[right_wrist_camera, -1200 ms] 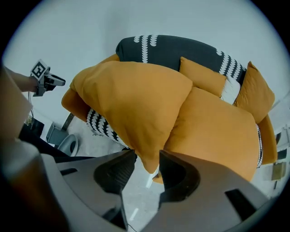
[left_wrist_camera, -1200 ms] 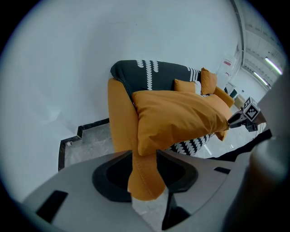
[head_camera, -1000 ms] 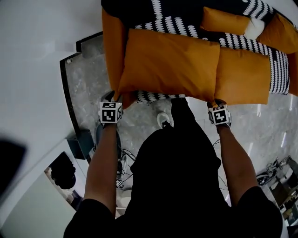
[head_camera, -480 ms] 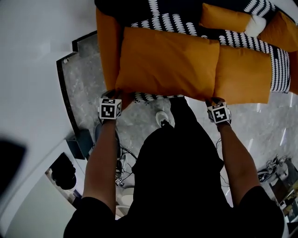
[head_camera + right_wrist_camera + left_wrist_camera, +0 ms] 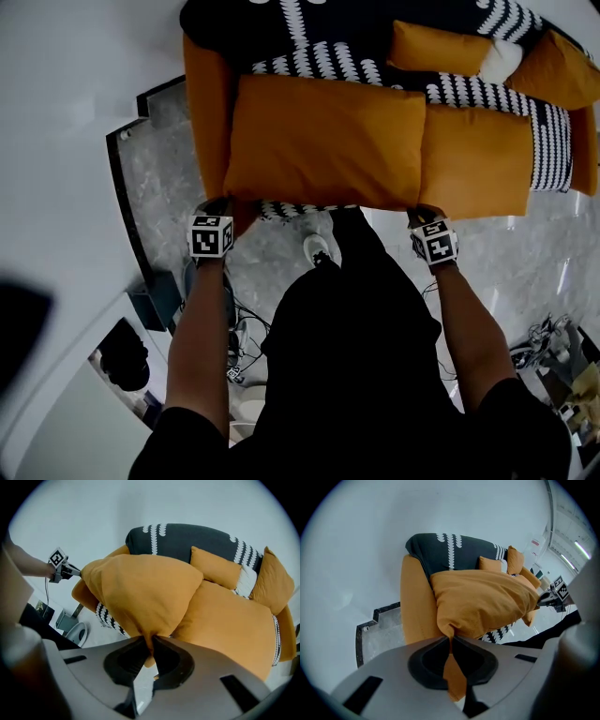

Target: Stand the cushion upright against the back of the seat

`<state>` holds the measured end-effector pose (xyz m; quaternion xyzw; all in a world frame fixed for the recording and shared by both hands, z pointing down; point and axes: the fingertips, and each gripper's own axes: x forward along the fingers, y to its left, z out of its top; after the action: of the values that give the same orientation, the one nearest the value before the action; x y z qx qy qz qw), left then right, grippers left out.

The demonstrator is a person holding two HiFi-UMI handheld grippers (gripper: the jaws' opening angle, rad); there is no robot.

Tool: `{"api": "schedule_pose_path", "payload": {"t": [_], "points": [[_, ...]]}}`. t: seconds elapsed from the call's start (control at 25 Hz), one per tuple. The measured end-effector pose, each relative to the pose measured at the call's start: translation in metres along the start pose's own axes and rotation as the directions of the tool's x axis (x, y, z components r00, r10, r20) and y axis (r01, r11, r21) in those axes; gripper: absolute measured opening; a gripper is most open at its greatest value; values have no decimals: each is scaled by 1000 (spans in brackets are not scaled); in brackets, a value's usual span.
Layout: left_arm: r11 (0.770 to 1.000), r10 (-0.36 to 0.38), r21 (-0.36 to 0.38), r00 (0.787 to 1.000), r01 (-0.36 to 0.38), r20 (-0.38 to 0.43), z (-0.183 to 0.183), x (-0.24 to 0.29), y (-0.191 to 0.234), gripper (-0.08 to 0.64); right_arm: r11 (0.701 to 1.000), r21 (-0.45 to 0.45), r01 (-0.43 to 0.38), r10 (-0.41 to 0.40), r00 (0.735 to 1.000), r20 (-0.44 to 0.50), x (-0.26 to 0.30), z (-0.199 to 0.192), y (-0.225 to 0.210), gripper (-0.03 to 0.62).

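Observation:
A large orange cushion [image 5: 323, 141] lies flat on the seat of a sofa with a black, white-patterned back [image 5: 281, 28]. My left gripper [image 5: 217, 204] has just been closing and is now shut on the cushion's near left corner [image 5: 450, 637], with orange fabric pinched between the pads. My right gripper [image 5: 427, 214] has also just been closing and is shut on the near right corner [image 5: 151, 646]. In both gripper views the cushion [image 5: 483, 604] [image 5: 140, 592] bulges up from the jaws. A second orange seat cushion [image 5: 478, 159] lies beside it on the right.
The sofa's orange arm [image 5: 202, 112] borders the cushion on the left. Small orange pillows [image 5: 436, 47] and a white one [image 5: 502, 58] lean at the back right. A black-edged step [image 5: 141, 141], the person's shoe [image 5: 319, 248] and cables [image 5: 239, 328] are on the marble floor.
Both grippers have closed on the cushion's near corners. The right hand has risen a little, and the cushion's front edge sits slightly higher in the view.

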<state>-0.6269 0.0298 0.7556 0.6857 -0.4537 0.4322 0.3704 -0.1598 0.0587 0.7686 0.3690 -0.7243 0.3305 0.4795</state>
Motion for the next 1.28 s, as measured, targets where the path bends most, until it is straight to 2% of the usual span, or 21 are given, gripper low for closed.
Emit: {"api": "schedule_pose_path", "payload": {"t": [0.12,0.36,0.68,0.92,1.16,1.28], "points": [[1000,7,-12,1000,-7,16,10,-10,0,37,1000,19,2,-3,998,58,-20,18,-7,52],[995,24,-101,995,-13,100,42,-32,9,35,999,33,-6,0,987,159,-58,61,-20,51],[990,52,-136,984,-28,173,99,-57,20,34,993,118,1,-38,948,315,-94,146,-55,49],[976,61,-218,963,-3,261,150,-71,20,34,992,125,11,-59,921,384,-106,201,-90,49],[963,99,-268,955,-21,281,185,-79,25,34,992,127,4,-58,902,427,-111,247,-117,49],[952,118,-304,941,-17,318,214,-89,28,34,991,128,-23,-38,891,453,-111,274,-129,49]]}}
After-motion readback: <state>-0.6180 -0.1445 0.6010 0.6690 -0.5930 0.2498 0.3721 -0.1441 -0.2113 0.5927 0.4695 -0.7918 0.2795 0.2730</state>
